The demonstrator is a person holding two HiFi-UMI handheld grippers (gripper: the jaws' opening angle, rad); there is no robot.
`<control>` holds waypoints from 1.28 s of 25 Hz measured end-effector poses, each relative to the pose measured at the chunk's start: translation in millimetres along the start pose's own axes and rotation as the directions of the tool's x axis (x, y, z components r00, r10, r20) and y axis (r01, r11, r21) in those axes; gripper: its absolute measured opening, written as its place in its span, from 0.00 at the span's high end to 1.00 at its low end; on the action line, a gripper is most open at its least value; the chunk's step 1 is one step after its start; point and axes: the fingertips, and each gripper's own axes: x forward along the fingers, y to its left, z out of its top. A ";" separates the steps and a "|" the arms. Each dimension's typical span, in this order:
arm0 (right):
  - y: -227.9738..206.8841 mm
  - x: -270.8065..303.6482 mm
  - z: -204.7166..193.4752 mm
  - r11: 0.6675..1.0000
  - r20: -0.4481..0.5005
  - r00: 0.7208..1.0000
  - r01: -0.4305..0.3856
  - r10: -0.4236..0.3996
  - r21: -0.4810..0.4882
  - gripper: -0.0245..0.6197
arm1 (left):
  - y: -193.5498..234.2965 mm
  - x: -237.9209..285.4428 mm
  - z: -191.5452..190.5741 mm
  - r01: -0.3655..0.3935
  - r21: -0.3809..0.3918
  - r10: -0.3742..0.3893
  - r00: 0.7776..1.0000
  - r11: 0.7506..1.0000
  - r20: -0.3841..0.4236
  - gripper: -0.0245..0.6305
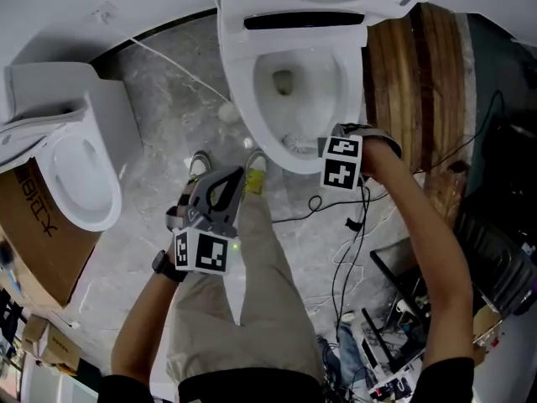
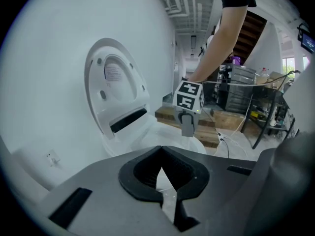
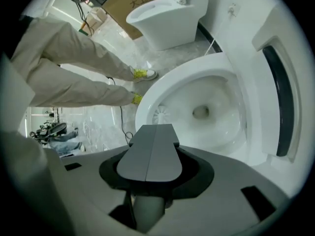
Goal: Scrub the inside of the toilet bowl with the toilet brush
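Note:
The white toilet [image 1: 294,74] stands at top centre of the head view with its lid raised and its bowl [image 3: 206,107] open. My right gripper [image 1: 325,147] hangs over the bowl's near rim, shut on the grey handle [image 3: 147,211] of the toilet brush. The brush's white bristle head [image 1: 295,143] lies inside the bowl against the near wall, and it shows as the bristle head [image 3: 161,115] in the right gripper view. My left gripper [image 1: 226,183] is held lower left, above the person's leg and away from the toilet. Its jaws are together with nothing in them [image 2: 162,181].
A second white toilet [image 1: 75,166] stands at left beside a cardboard box [image 1: 33,225]. Wooden steps [image 1: 419,82] sit right of the toilet. Cables [image 1: 352,242] trail over the grey marble floor, and metal racks [image 1: 419,309] fill the lower right. The person's shoes [image 1: 252,170] stand near the bowl.

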 end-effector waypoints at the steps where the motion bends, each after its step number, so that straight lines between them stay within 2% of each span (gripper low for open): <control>1: -1.9 -0.7 2.7 1.000 0.043 0.999 0.005 -0.006 0.010 0.69 | -1.5 0.9 -1.2 0.003 0.001 -0.003 1.000 1.000 -0.002 0.94; 3: -3.6 -0.6 4.8 1.000 0.106 0.994 0.018 -0.020 0.020 0.69 | -4.5 2.9 -3.0 0.010 -0.002 -0.010 1.000 1.000 -0.008 0.94; 8: -3.0 2.6 1.8 0.998 0.168 0.984 0.060 -0.059 0.001 0.69 | -8.1 10.0 1.2 0.015 -0.014 -0.015 1.000 1.000 -0.003 0.94; 12: -6.6 5.0 6.3 0.992 0.223 0.966 0.129 -0.128 0.014 0.69 | -10.1 16.2 6.0 0.019 -0.020 -0.019 1.000 1.000 0.000 0.94; 16: -18.2 2.9 20.6 0.973 0.275 0.934 0.227 -0.230 0.045 0.69 | -10.1 20.3 6.8 0.025 -0.018 -0.025 1.000 1.000 -0.002 0.94; 21: -25.9 3.0 30.6 0.937 0.290 0.896 0.348 -0.335 0.008 0.69 | -7.7 22.6 2.0 0.029 -0.014 -0.029 0.999 0.999 -0.017 0.94; 23: -27.7 3.5 33.6 0.926 0.297 0.882 0.377 -0.367 0.023 0.69 | -7.1 23.3 1.3 0.031 -0.016 -0.031 0.999 0.999 -0.024 0.94; 28: -40.1 -0.4 37.1 0.929 0.320 0.874 0.319 -0.365 0.188 0.69 | -4.1 26.0 1.2 0.037 -0.005 -0.037 0.999 0.999 -0.029 0.94; 32: -52.5 -2.9 46.9 0.910 0.337 0.855 0.310 -0.393 0.276 0.69 | -0.4 25.5 -2.9 0.033 -0.009 -0.034 0.999 0.999 -0.042 0.94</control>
